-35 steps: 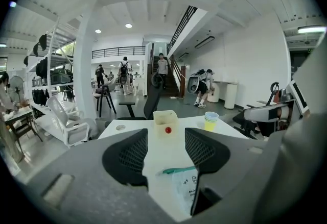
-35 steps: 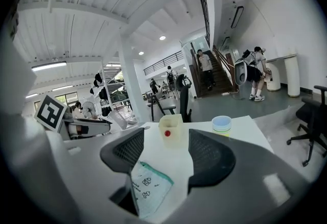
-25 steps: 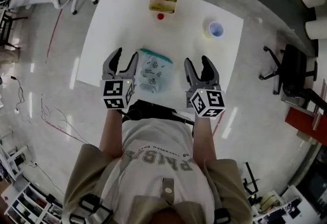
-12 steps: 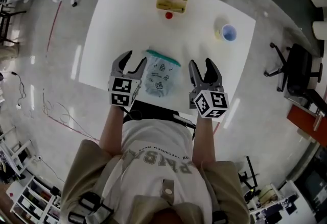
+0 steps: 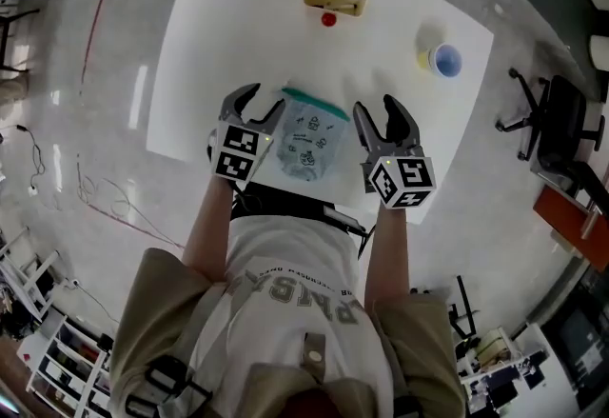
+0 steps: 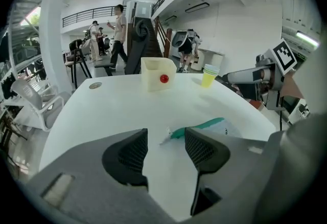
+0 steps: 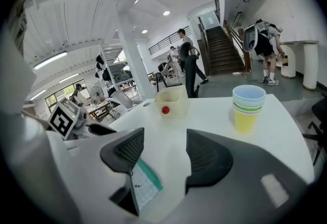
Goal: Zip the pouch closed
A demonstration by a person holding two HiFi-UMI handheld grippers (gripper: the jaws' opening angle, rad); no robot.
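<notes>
- Pouch (image 5: 309, 142) is being flanked, untouched, near the bench (image 5: 238, 35) front edge.
- Left hand-held gripper (image 5: 255, 104) and right hand-held gripper (image 5: 385, 111) are being held spread, empty.
- Sliding is being risked if its zipper pull (image 6: 166, 135) is tugged unpinned.

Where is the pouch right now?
Head view: the pouch lies near the front edge of the table, between the left hand-held gripper and the right hand-held gripper.
</notes>
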